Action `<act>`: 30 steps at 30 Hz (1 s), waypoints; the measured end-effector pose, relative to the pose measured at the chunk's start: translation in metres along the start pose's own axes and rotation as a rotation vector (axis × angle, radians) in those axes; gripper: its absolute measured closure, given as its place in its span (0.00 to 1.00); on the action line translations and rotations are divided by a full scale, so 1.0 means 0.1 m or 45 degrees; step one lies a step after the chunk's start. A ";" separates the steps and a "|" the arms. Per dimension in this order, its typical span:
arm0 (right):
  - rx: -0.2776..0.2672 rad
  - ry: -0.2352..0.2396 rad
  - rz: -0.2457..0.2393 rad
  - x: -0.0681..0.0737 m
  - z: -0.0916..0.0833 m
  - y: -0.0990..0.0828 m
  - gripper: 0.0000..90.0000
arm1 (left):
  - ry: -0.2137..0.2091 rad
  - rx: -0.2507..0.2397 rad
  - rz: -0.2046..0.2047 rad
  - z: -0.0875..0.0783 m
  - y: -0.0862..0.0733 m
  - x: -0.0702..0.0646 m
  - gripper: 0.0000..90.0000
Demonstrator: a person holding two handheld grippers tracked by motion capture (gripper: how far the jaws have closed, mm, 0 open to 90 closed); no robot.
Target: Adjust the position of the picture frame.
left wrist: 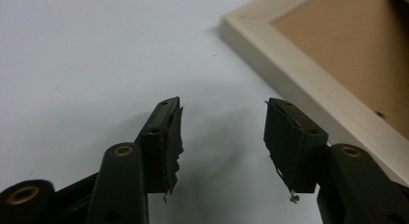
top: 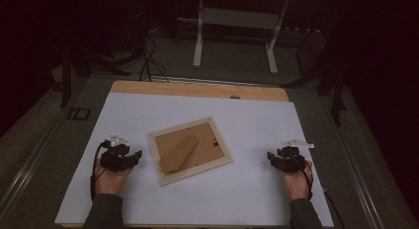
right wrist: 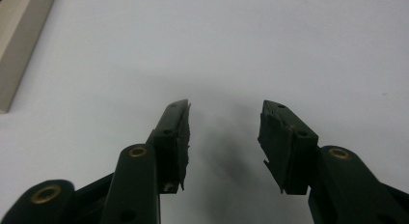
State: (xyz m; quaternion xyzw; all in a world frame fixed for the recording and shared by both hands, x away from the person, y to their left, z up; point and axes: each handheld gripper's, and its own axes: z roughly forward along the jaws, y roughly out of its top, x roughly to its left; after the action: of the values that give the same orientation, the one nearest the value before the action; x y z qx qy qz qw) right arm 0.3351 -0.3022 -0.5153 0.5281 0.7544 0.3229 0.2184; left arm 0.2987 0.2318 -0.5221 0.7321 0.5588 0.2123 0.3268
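You've got left gripper (top: 132,157) and right gripper (top: 272,157) agape, empty, flanking the face-down picture frame (top: 189,150) for a two-sided pickup

The left claw (left wrist: 223,137) hangs with jaws apart and nothing between them over the white surface (left wrist: 96,50); a wooden frame (left wrist: 308,84) lies just beside, upper right.

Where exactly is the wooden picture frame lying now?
In the high view, the picture frame lies face down near the middle of the white sheet, between the left claw and the right claw, closer to the left one.
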 end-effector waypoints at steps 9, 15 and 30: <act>0.001 0.070 -0.027 0.06 0.01 0.03 0.55 | -0.017 -0.055 0.197 -0.14 0.00 -0.15 0.71; -0.002 0.045 -0.014 0.08 -0.04 0.01 0.55 | -0.130 -0.064 0.157 -0.13 -0.09 -0.11 0.71; -0.024 0.120 -0.140 0.30 0.01 0.17 0.77 | -0.251 -0.082 0.070 -0.18 -0.08 -0.07 0.70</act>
State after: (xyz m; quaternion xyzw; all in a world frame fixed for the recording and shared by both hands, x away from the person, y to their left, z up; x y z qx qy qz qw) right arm 0.3367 -0.2695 -0.5032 0.4681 0.7887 0.3418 0.2051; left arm 0.2791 0.2304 -0.5153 0.7535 0.4966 0.1659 0.3975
